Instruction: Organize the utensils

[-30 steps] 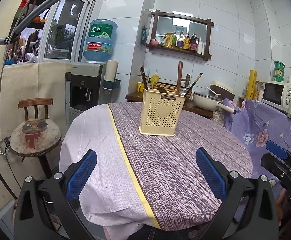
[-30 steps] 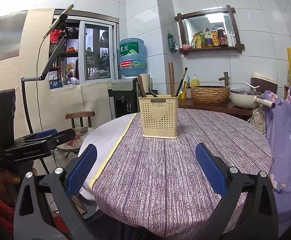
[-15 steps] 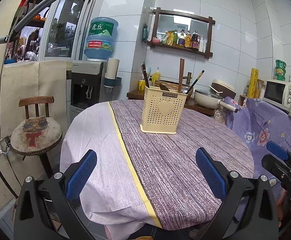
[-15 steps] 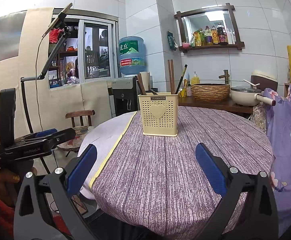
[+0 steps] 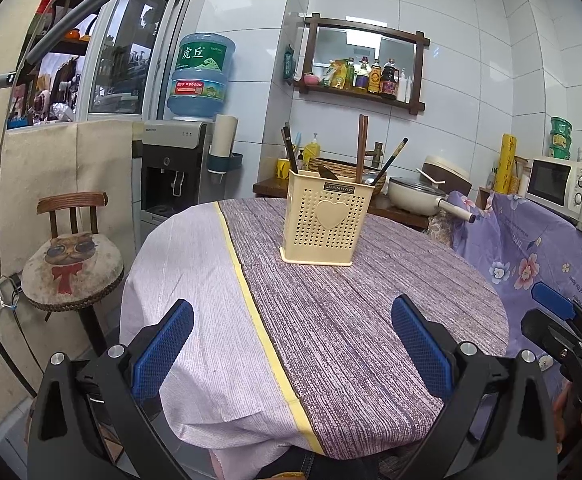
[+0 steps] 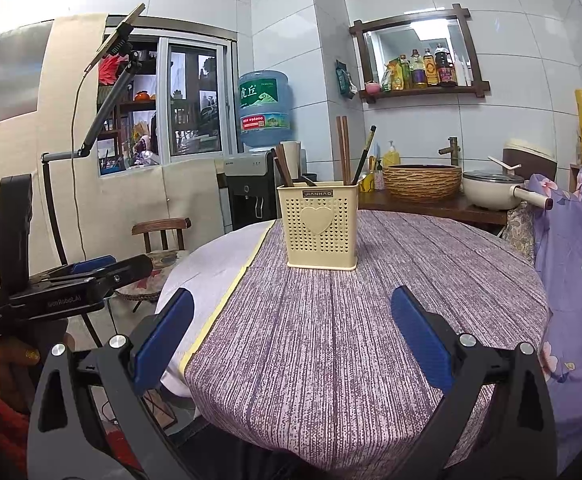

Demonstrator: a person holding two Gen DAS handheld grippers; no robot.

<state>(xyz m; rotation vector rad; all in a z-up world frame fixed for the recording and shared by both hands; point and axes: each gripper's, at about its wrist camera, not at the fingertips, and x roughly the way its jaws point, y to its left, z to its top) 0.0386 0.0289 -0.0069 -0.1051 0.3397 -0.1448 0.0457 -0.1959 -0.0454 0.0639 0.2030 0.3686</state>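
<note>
Cream perforated plastic utensil holder (image 5: 325,220), already carrying brown chopsticks (image 5: 362,148), stands upright mid-bench on the round purple-striped bench (image 5: 331,320). Left gripper (image 5: 291,344) and right gripper (image 6: 291,340) hover at the near edge, jaws wide and empty. The task appears largely complete; no loose utensil shows. Any reach forward meets no obstruction; a wooden chair (image 5: 71,256) stands well apart.

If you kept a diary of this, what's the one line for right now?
left gripper: open, empty | right gripper: open, empty | cream perforated plastic utensil holder: upright on purple striped tablecloth, chopsticks inside
</note>
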